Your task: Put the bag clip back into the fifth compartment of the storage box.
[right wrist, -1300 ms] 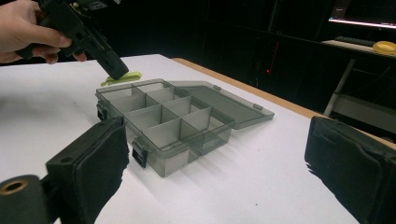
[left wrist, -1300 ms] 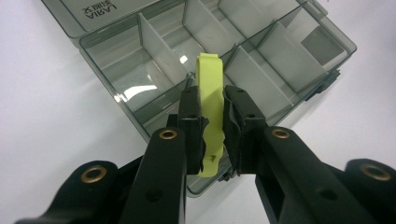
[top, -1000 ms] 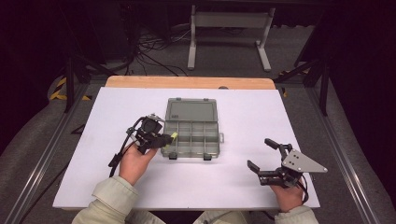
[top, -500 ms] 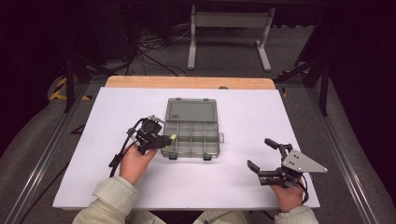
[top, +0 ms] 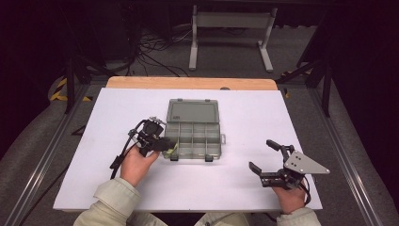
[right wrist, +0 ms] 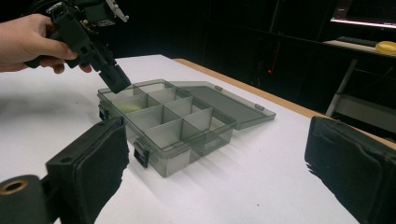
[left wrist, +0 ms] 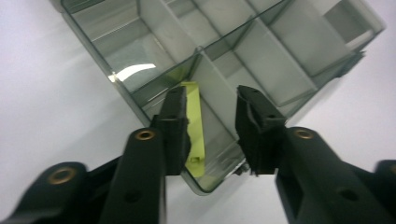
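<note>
A clear grey compartment box (top: 207, 141) lies mid-table, its lid (top: 193, 111) folded open to the far side. My left gripper (top: 167, 145) hovers over the box's front-left corner. In the left gripper view my left gripper (left wrist: 212, 95) is open, and a yellow-green strip (left wrist: 196, 126) lies in the corner compartment beneath, close to the left-hand jaw. My right gripper (top: 261, 154) rests open near the front right of the table, apart from the box. In the right gripper view its jaws stand wide apart, with the box (right wrist: 173, 121) and the left gripper (right wrist: 114, 79) beyond them.
The white table top (top: 117, 108) has free room on both sides of the box. A wooden strip (top: 188, 83) runs along its far edge. Metal rails (top: 343, 141) flank the table. Cables and a stand (top: 230, 28) are on the floor beyond.
The left gripper has dipped slightly toward the box's front-left corner, and the yellow-green strip sits a little lower. The right gripper has not moved.
</note>
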Available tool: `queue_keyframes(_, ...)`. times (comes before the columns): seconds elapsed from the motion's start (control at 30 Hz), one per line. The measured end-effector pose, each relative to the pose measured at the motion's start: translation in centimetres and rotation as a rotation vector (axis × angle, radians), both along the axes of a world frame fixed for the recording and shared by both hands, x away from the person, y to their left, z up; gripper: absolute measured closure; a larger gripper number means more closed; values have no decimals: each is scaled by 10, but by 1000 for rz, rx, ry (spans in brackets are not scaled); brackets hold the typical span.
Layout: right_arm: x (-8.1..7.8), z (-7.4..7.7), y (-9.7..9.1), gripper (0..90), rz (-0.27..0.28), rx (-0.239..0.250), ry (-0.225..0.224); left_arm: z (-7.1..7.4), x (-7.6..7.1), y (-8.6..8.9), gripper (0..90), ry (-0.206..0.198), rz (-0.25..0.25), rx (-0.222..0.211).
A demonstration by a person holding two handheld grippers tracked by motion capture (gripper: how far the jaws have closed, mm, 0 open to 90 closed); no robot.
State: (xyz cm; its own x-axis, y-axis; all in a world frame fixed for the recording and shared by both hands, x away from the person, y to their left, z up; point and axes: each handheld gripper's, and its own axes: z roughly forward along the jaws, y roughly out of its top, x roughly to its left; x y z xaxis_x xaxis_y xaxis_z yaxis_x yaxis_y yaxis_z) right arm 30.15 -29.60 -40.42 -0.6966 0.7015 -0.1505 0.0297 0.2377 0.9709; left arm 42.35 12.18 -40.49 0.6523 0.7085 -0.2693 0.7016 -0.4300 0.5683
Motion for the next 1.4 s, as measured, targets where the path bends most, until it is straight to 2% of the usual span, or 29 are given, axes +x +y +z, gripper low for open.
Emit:
queue_keyframes(0.07, 0, 0, 0, 66, -1, -2, 0, 3, -1, 2, 540, -10, -11, -27)
queue_keyframes(0.23, 0, 0, 0, 66, 0, 0, -1, 13, -6, 7, 328, -55, -37, -79)
queue_keyframes(0.3, 0, 0, 0, 66, 0, -2, -2, 16, -7, 8, 229, -68, -38, -81)
queue_keyframes(0.33, 0, 0, 0, 66, 0, 0, -1, 19, -9, 10, 229, -78, -42, -83)
queue_keyframes(0.47, 0, 0, 0, 66, 0, 0, 0, 30, -17, 12, 114, -101, -76, -109)
queue_keyframes(0.57, -1, 0, 0, 66, 0, 0, -1, 34, -20, 13, 98, -104, -89, -133)
queue_keyframes(0.87, 0, 0, 1, 66, 1, -2, 0, 41, -31, 18, 7, -156, -104, -127)
queue_keyframes(0.97, -1, 0, 0, 66, -1, -2, -1, 43, -35, 22, 7, -170, -110, -153)
queue_keyframes(1.07, -1, 0, 0, 66, 0, -1, 1, 46, -42, 26, 7, -204, -112, -161)
queue_keyframes(1.1, -1, 0, 0, 65, -1, -2, 1, 46, -42, 26, 8, -204, -112, -161)
queue_keyframes(1.13, -1, 0, 0, 65, -1, -2, 0, 48, -46, 28, 10, -231, -112, -162)
queue_keyframes(1.2, -1, 0, 0, 65, -1, 0, 1, 50, -50, 32, 13, -255, -113, -170)
queue_keyframes(1.4, -2, 1, 0, 65, 0, -1, -1, 52, -59, 44, 12, -287, -109, -205)
